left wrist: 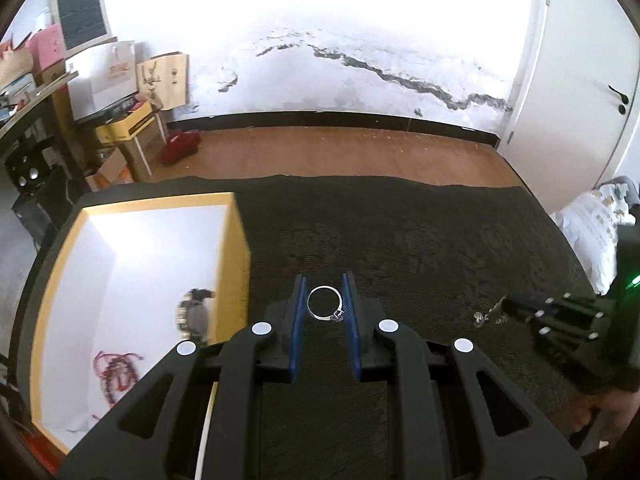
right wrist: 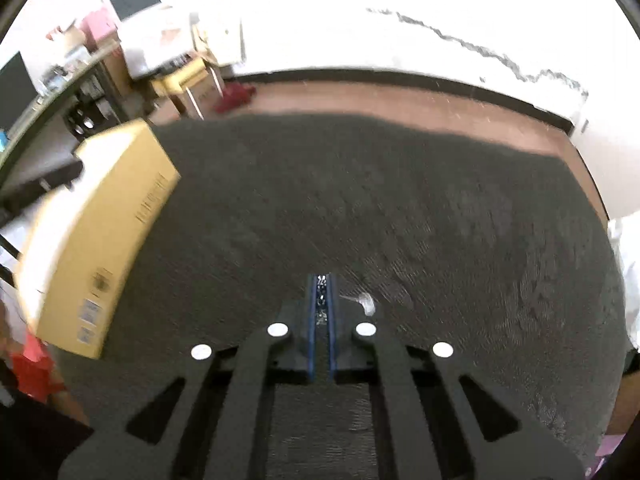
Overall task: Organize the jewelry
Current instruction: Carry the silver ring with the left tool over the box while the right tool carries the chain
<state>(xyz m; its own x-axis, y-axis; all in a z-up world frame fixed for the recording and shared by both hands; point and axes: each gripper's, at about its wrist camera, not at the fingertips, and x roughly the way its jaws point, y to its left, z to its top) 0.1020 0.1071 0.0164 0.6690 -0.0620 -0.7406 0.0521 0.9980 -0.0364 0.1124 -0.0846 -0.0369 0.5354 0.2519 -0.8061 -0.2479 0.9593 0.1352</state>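
A silver ring with a dark stone (left wrist: 325, 303) sits between the blue pads of my left gripper (left wrist: 324, 294), which is closed on it above the dark cloth. To the left stands the yellow box (left wrist: 236, 248) with a white inside, holding a beaded bracelet (left wrist: 192, 314) and a red string piece (left wrist: 114, 372). My right gripper (right wrist: 321, 286) is shut on a small silver chain piece (right wrist: 321, 294); it also shows in the left wrist view (left wrist: 508, 305), with silver bits (left wrist: 486, 316) hanging at its tips. A small clear piece (right wrist: 366, 303) lies on the cloth by the right finger.
The dark cloth (left wrist: 400, 232) covers the work surface. The yellow box shows in the right wrist view (right wrist: 104, 232) at the left. Beyond lie a wooden floor, cluttered shelves with boxes (left wrist: 112, 92), a white door (left wrist: 580, 92) and a patterned pillow (left wrist: 592, 228).
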